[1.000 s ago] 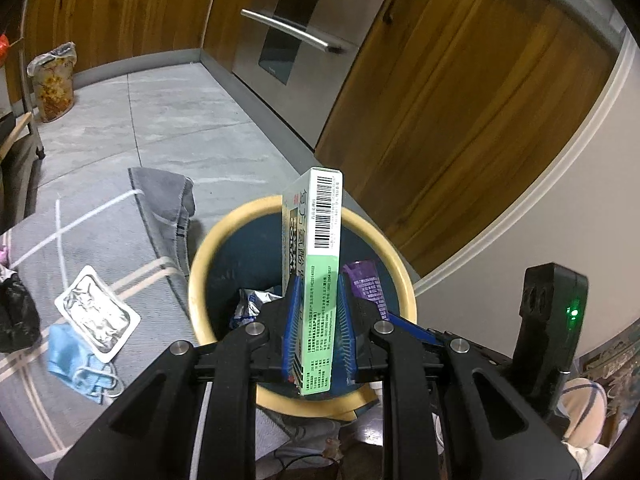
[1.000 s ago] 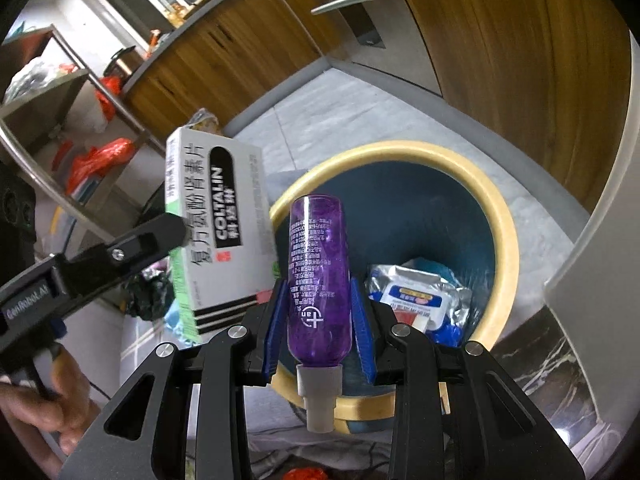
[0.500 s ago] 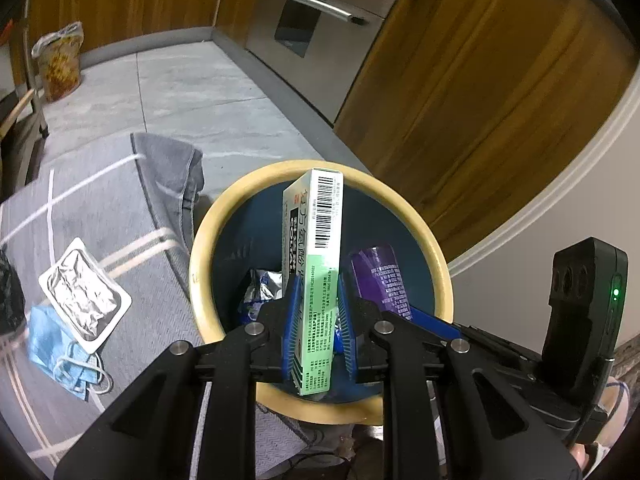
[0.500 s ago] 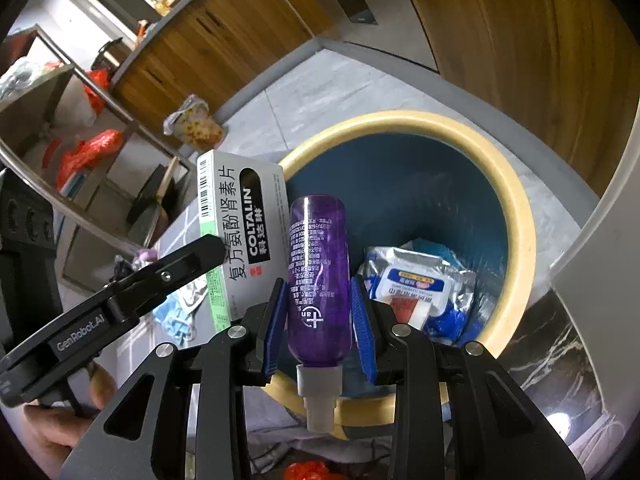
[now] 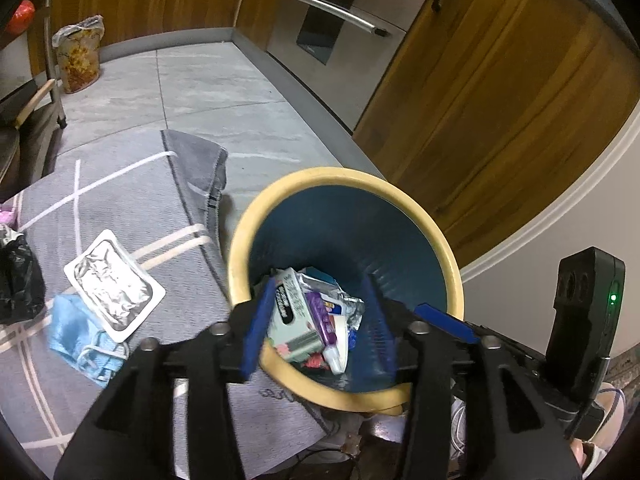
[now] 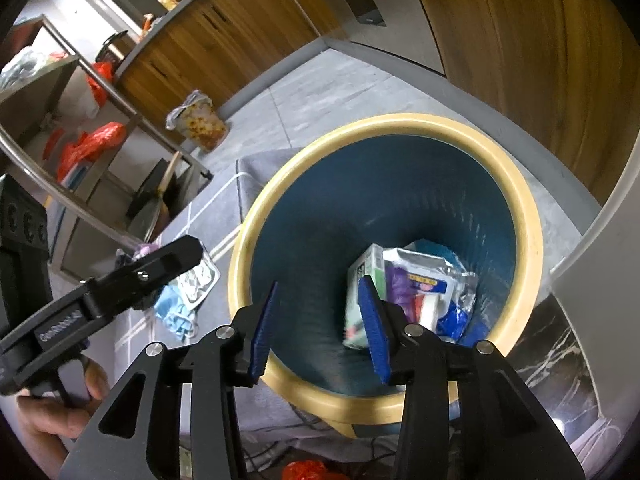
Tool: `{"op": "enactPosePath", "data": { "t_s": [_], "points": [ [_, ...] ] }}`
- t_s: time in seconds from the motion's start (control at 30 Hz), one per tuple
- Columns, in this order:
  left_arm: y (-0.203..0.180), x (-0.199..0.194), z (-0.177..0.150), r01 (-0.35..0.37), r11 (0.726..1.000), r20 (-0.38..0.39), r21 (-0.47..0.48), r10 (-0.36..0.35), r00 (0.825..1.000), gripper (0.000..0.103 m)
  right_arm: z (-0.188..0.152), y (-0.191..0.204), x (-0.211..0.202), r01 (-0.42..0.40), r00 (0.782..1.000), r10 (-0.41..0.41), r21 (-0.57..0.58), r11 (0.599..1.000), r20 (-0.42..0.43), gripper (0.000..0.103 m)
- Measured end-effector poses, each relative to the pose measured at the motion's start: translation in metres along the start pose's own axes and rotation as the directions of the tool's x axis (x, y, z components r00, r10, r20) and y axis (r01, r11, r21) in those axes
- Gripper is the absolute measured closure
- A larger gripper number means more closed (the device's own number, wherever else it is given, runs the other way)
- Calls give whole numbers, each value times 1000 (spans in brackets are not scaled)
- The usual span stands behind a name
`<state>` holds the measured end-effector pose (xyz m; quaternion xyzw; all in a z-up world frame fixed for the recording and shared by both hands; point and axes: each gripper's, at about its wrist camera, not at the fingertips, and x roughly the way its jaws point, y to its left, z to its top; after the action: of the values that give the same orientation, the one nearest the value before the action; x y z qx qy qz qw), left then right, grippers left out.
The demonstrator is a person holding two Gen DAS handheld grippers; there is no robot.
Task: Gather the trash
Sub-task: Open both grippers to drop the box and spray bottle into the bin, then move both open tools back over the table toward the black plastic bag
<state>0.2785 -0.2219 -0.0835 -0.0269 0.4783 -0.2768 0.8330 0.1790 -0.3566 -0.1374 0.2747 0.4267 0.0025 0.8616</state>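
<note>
A round bin with a cream rim (image 5: 436, 240) (image 6: 528, 216) and blue inside stands on the floor. The green-and-white medicine box (image 5: 292, 320) (image 6: 358, 280) and the purple bottle (image 5: 326, 320) (image 6: 400, 288) lie inside it on silver wrappers. My left gripper (image 5: 316, 328) is open and empty over the bin's near rim. My right gripper (image 6: 320, 328) is open and empty above the bin. A foil tray (image 5: 114, 284) and a blue face mask (image 5: 80, 336) lie on the grey rug to the bin's left.
Wooden cabinets (image 5: 500, 100) and a steel oven front (image 5: 336, 12) stand behind the bin. A patterned bag (image 5: 78, 60) sits far left on the tile floor. A black bag (image 5: 18, 276) lies at the rug's left edge. A metal shelf (image 6: 80, 128) stands left.
Both grippers opened over the bin. The medicine box and the purple bottle dropped out of them and now lie inside the bin.
</note>
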Motion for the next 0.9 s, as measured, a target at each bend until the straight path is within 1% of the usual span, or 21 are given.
{"op": "enactPosePath", "data": {
  "t_s": [0.1,0.13,0.37,0.6,0.8,0.9],
  "points": [
    [5,-8,0,-13,1000,11,-3,13,1000,42,0,7,-3,4,1000,-4,-23,1000,11,55],
    [7,-11,-1,-16,1000,17,-3,16,1000,37,0,9,-4,6,1000,-6,-32,999,14,54],
    [26,-38,0,-53,999,57,-5,53,997,27,3,32,-11,0,999,3,-96,995,32,43],
    [63,-67,-6,-100,994,69,-32,102,992,25,2,56,-6,-7,1000,11,-150,989,22,38],
    [99,-91,-16,-168,985,54,-34,170,984,25,1,75,0,-13,1000,14,-186,983,3,36],
    [124,-106,-21,-188,981,39,-55,190,981,25,3,91,2,-13,1000,11,-219,976,-8,33]
  ]
}}
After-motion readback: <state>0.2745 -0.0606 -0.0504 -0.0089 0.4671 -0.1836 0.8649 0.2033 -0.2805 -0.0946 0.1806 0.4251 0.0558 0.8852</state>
